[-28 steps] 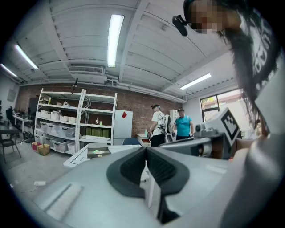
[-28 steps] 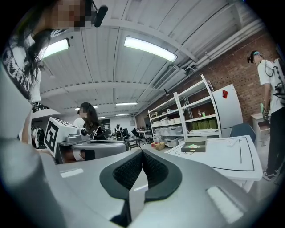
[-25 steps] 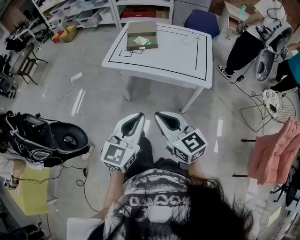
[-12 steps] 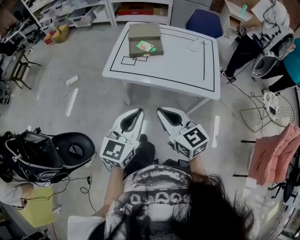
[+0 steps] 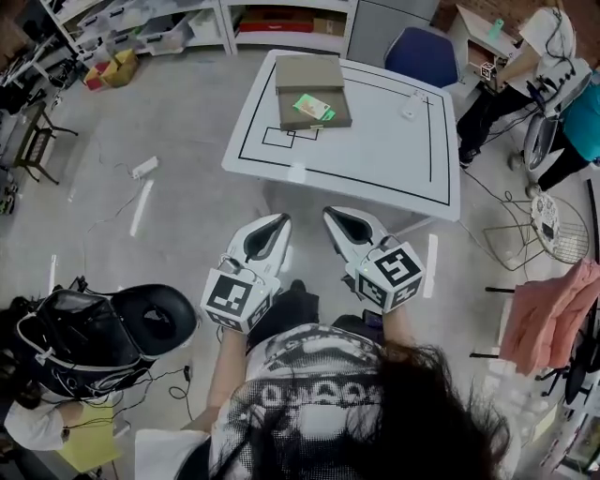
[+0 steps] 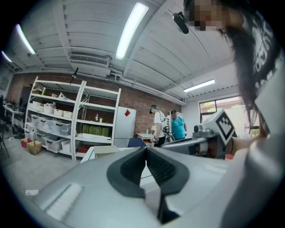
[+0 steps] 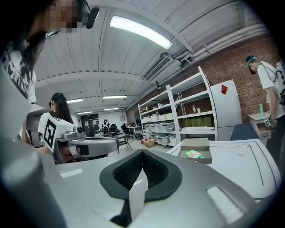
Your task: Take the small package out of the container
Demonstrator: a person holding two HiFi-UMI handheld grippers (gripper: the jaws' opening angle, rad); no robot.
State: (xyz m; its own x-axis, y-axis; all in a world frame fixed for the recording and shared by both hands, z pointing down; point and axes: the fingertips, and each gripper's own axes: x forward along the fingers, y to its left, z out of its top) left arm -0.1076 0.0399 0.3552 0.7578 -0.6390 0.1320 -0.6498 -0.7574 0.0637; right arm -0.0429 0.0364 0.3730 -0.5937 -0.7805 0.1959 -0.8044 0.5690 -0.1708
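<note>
A shallow brown cardboard container (image 5: pixel 311 92) with its lid folded back sits at the far left of a white table (image 5: pixel 375 141). A small green package (image 5: pixel 312 108) lies inside it; the package (image 7: pixel 193 154) also shows in the right gripper view. My left gripper (image 5: pixel 280 221) and right gripper (image 5: pixel 331 215) hang side by side in front of my body, well short of the table's near edge. Both are shut with nothing between the jaws. The left gripper (image 6: pixel 145 149) and the right gripper (image 7: pixel 142 154) each show their dark pads meeting at the tip.
A black line is drawn round the table top, with a small square (image 5: pixel 278 138) beside the container. A small white object (image 5: pixel 408 113) lies at the table's far right. A blue chair (image 5: pixel 423 54) stands behind it, shelves (image 5: pixel 187 23) along the wall, a black helmet-like device (image 5: pixel 94 330) on the floor at left, people at right.
The table and container have come nearer and shifted right in the head view as I walk toward them. Both grippers stay shut and keep their place before my body.
</note>
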